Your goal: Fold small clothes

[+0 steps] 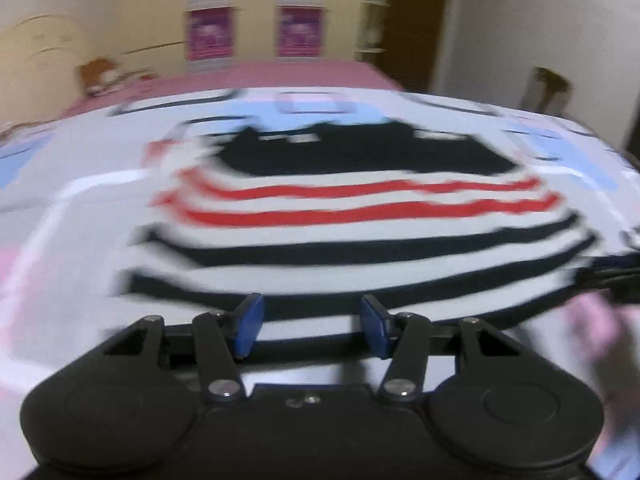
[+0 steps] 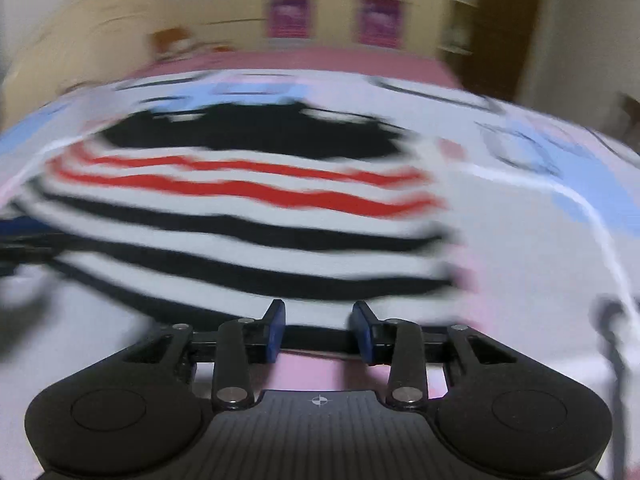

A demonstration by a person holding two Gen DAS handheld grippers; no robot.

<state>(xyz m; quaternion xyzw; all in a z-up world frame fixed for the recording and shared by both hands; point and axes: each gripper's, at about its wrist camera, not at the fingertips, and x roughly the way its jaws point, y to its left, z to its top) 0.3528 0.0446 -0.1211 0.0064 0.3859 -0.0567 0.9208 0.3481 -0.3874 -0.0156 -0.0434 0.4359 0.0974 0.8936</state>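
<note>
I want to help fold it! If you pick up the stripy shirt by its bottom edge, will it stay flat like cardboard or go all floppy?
Probably floppy: the stripy shirt lies with wavy stripes, like soft cloth. It likely drapes from wherever the left gripper and right gripper pinch. It seems light, and won't roll.

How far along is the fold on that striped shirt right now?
Done: the striped shirt lies spread on the patterned bedsheet, though blur hides whether any fold is made. In hand: nothing; the left gripper and right gripper sit at its near hem, jaws apart and empty. Left, by my reading: gripping the hem and making the folds.
</note>
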